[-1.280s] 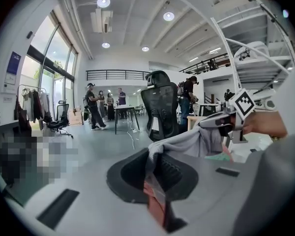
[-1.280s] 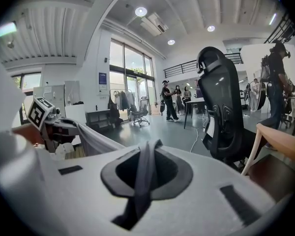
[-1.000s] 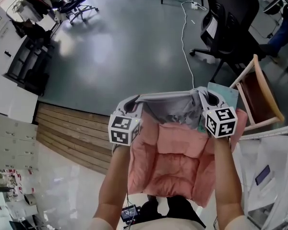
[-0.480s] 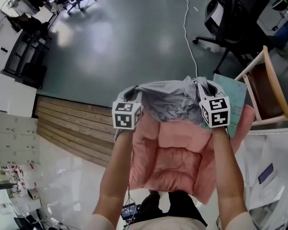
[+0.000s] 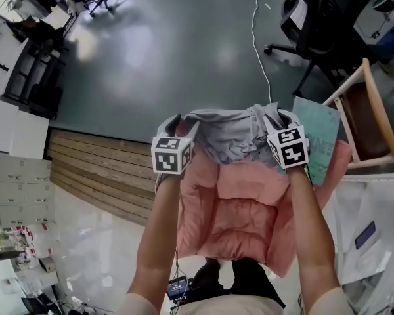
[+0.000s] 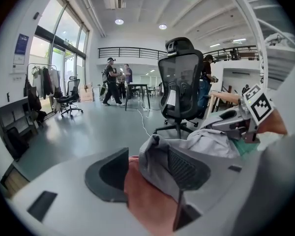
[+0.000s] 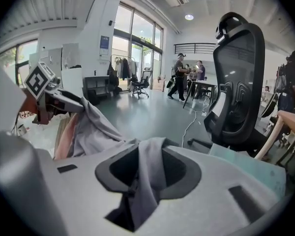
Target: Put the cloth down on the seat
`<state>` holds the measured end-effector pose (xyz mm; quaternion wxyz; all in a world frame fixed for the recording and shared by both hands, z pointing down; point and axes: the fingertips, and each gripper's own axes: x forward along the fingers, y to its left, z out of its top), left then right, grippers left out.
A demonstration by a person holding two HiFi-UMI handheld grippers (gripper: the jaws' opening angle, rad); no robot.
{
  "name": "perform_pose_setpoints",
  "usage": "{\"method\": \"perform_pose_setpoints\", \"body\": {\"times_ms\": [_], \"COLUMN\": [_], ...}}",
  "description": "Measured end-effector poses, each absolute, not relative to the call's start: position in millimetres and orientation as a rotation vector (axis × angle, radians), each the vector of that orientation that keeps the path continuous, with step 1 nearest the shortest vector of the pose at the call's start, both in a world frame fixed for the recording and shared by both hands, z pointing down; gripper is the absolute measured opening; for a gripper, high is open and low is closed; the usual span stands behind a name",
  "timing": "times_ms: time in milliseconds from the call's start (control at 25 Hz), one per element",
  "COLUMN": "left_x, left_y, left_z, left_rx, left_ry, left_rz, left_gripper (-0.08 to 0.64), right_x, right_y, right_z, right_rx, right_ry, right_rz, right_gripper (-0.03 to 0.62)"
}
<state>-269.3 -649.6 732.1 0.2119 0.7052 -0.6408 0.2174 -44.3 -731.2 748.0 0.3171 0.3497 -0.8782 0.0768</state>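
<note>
The left tongs [image 5: 184, 125] are opening. In the left gripper view [image 6: 147, 176] their two dark pads stand wide apart with nothing clamped. A fold of the grey cloth [image 6: 211, 141] lies draped over the pad on the side toward the other tongs. The gap between the pads shows only the pink padded seat [image 6: 147, 200] below.

The right tongs [image 5: 280, 120] are opening too. In the right gripper view [image 7: 147, 173] a narrow hanging strip of the cloth [image 7: 96, 129] runs down between the pads. There is dark space on each side of it, so the pads are not pressing on it.

From the head view the cloth [image 5: 230, 136] is bunched in a crumpled band stretching from one pair of tongs to the other. It sags onto the far edge of the seat [image 5: 233, 222], and its two ends are lifted up at the tongs. The rest of the seat spreads out on the near side of both tongs, between the person's forearms.

Just outside the right tongs lies a pale teal sheet [image 5: 318, 136]. Further out on that side stands a wooden chair [image 5: 368, 117]. Well beyond the right tongs stands a black office chair [image 5: 315, 18] on the grey floor. A white cable [image 5: 259, 38] trails across the floor toward the tongs. Outside and below the left tongs runs a strip of wooden planks [image 5: 98, 176].
</note>
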Motion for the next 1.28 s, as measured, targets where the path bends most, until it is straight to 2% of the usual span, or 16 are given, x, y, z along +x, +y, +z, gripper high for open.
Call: {"method": "perform_pose_setpoints", "body": {"times_ms": [320,760,840,1120,1280], "left_x": [-277,-245,-233,-223,-232], "left_y": [-632,-604,-596,-549,-507], "left_z": [712,621,596,501,454], "left_rx": [1.961,2.131,2.180,2.356,2.430], "left_ry": [-1.818,-1.838,-1.835,-1.868,-1.892], "left_rz": [0.587,0.501,0.481,0.365,0.311], "left_gripper": [0.239,0.239,0.238,0.236,0.195], "right_x": [-37,-26,-25,-44,-55], "right_y": [-719,-684,-672,-610,-569], "right_z": [731,643,619,526,473], "right_rx": [0.946,1.041,1.040,1.032,1.028], "right_ry": [-2.304,-2.385,-2.418,-2.578,-2.648], "right_rz": [0.186,0.117,0.110,0.081,0.045], "right_gripper": [0.192,0.193,0.174,0.000,-0.006]}}
